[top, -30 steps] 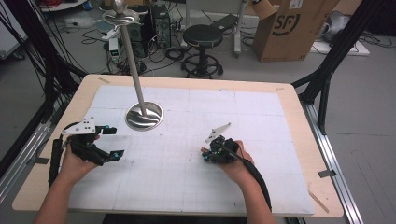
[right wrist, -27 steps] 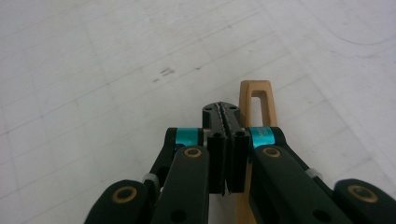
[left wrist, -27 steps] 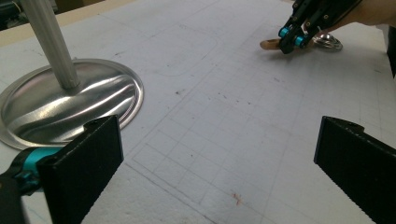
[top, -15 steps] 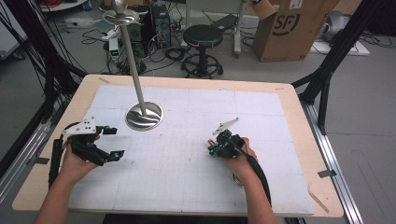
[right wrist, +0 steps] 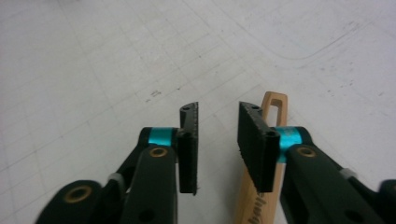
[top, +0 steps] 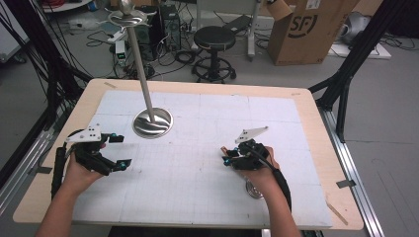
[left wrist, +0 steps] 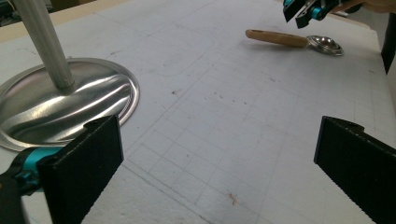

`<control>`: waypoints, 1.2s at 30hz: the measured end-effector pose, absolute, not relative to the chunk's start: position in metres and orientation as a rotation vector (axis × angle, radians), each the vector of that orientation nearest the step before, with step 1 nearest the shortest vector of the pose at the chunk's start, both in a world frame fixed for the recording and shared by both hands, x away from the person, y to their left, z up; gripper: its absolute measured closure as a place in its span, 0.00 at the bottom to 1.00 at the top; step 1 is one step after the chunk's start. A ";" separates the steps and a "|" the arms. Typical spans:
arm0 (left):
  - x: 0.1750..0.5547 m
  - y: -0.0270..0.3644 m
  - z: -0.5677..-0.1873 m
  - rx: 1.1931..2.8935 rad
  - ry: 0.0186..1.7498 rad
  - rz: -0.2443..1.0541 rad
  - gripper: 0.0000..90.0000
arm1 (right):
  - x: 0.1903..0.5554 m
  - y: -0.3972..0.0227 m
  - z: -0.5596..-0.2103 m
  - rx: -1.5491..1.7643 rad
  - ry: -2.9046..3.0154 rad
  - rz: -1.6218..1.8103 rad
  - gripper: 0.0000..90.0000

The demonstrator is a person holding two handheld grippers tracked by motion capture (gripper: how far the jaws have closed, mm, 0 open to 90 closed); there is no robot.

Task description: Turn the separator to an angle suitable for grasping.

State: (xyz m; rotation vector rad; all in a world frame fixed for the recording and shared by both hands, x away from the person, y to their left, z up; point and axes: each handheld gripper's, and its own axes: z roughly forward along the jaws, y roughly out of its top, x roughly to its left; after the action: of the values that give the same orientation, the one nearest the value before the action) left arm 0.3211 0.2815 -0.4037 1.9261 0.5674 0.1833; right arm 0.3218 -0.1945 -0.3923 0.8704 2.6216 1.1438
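We see the white mat [top: 207, 148] open and bare between our hands, its wooden border [top: 316, 128] well clear of both, with the metal stand [top: 152, 122] just ahead of our left gripper [top: 116, 151], which rests low with jaws spread wide on nothing. Our right gripper [right wrist: 217, 140] hangs above the mat, jaws just parted, with nothing between them. The wooden-handled spoon [left wrist: 292, 41] lies flat beneath it, released.

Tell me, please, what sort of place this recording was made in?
Probably a lab or workshop: a gridded white table framed by black rig struts, cables and computer gear on the floor, plus a cardboard box.
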 end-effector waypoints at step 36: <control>0.318 0.284 -0.398 1.871 0.542 0.193 0.02 | 0.282 -0.259 -0.381 0.920 2.382 1.384 0.23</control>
State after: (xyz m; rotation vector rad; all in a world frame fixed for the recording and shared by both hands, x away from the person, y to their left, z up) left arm 0.3182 0.2839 -0.3979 1.8705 0.5420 0.1934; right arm 0.2819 -0.2585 -0.3806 0.9205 2.3818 1.3844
